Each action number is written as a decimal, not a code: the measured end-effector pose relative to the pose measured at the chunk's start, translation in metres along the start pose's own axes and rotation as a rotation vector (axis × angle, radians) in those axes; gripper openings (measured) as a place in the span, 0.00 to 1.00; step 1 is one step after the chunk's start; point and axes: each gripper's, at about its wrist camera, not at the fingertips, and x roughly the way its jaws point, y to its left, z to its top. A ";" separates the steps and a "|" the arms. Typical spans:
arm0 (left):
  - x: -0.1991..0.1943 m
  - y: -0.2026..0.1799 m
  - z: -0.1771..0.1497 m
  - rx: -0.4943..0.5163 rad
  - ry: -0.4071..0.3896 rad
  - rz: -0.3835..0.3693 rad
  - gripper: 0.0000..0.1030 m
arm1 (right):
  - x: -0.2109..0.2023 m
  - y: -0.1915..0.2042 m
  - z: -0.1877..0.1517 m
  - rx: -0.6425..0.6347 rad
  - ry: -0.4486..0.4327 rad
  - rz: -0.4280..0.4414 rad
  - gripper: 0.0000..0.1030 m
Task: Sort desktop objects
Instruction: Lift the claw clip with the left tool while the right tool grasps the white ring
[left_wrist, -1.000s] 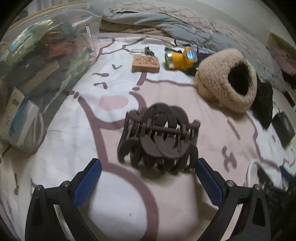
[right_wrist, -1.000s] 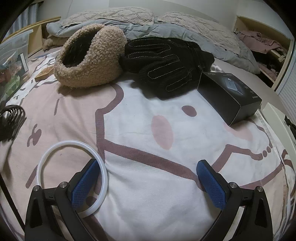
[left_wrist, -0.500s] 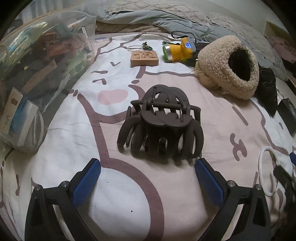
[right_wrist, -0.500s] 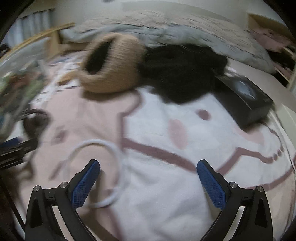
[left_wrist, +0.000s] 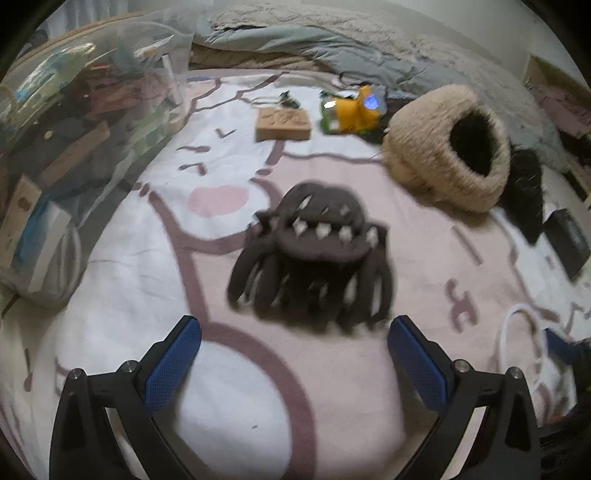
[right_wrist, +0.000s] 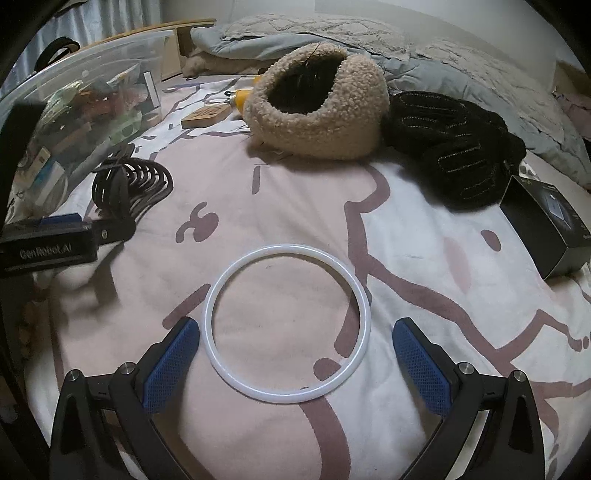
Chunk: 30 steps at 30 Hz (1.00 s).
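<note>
A pink-and-white patterned blanket (right_wrist: 424, 206) fills the frame; rumpled grey bedding (right_wrist: 461, 62) lies along the top edge.

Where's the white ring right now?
In the right wrist view, the white ring lies flat on the blanket, just ahead of the open right tongs, apart from other objects.

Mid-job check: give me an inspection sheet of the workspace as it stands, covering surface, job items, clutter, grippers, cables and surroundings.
Surface: bedspread with a pink-and-white cartoon print.
Job's things: brown hair claw lying ahead of the left gripper; white ring flat between the right gripper's fingers, untouched; wooden block; yellow flashlight; black gloves; black box.
Clutter: fleece hat on its side.
Grippers: both open, holding nothing.
Cables: nothing seen.
Surroundings: clear storage bin full of items at the left; grey quilt behind.
</note>
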 end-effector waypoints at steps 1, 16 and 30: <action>-0.002 -0.001 0.002 0.000 -0.007 -0.014 1.00 | 0.000 0.001 0.000 -0.001 0.000 -0.002 1.00; 0.017 0.011 0.028 -0.088 0.004 -0.070 0.97 | 0.007 -0.002 0.005 0.020 0.010 -0.002 1.00; -0.004 -0.003 0.008 0.017 0.027 -0.113 0.86 | 0.003 -0.004 0.005 0.016 -0.009 0.025 0.99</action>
